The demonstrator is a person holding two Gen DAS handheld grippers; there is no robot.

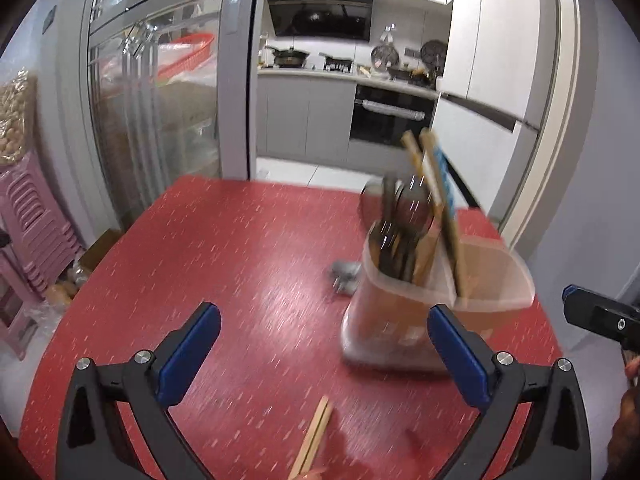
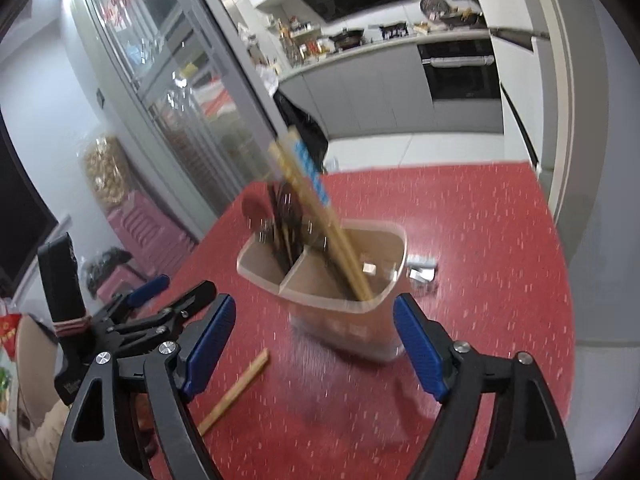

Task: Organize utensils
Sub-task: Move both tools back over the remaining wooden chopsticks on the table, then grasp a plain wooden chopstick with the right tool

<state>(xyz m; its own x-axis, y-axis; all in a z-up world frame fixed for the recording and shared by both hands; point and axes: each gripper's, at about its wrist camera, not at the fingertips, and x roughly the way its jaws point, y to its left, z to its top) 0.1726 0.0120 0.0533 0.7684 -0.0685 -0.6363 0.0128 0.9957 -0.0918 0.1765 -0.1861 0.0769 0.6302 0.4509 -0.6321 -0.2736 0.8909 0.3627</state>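
Note:
A translucent two-compartment utensil holder [image 1: 384, 320] [image 2: 348, 328] stands on the red table [image 1: 200, 260]. One compartment holds dark spoons [image 1: 396, 216] [image 2: 280, 220]. In the other lean long wooden chopsticks [image 1: 436, 208] [image 2: 320, 216] with a blue sleeve. A loose pair of wooden chopsticks [image 1: 314, 436] [image 2: 236, 388] lies flat near the table's front. My left gripper [image 1: 323, 312] is open just left of the holder, above the loose pair, with nothing between its pads. My right gripper [image 2: 315, 303] is open in front of the holder, also with nothing in it.
A small crumpled grey wrapper [image 1: 344, 276] [image 2: 422, 274] lies beside the holder. Pink plastic stools [image 1: 28, 220] are stacked left of the table, next to a glass-door cabinet [image 1: 160, 100]. A kitchen doorway lies beyond the far table edge [image 1: 280, 182].

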